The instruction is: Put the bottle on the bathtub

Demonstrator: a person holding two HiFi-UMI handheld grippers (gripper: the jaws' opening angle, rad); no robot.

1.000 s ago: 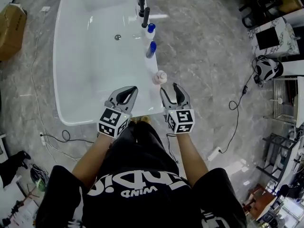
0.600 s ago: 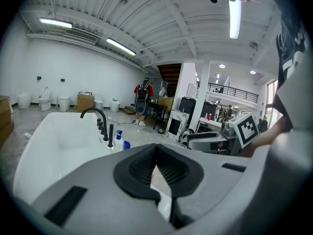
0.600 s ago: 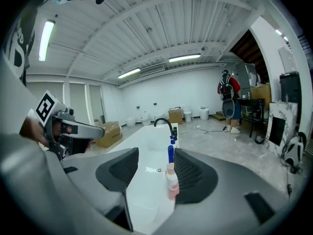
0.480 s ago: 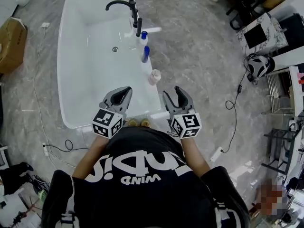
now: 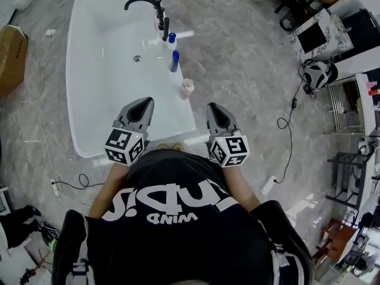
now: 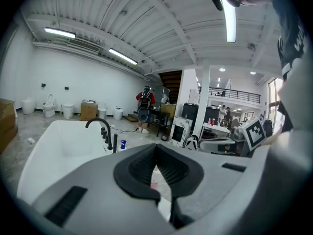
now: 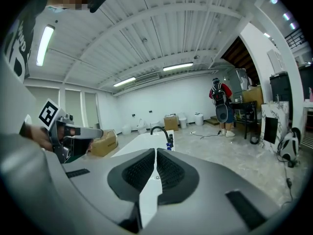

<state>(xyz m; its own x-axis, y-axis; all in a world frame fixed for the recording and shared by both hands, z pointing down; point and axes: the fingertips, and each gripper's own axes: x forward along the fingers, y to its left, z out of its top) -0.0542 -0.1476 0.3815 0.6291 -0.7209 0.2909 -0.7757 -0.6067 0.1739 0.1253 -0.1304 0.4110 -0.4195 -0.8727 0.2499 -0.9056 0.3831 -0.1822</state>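
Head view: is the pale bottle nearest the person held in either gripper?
No, the pale bottle stands on the bathtub rim, ahead of and apart from the left gripper and the right gripper.

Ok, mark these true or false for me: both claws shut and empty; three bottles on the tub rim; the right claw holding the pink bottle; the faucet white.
1. The left claw and right claw are both shut and empty. True.
2. Three bottles stand on the bathtub rim on the faucet side: a pink bottle, a blue bottle and a blue-capped bottle. True.
3. The right claw holds the pink bottle. False: that bottle stands on the rim, apart from both claws.
4. The faucet is white. False: it is black.
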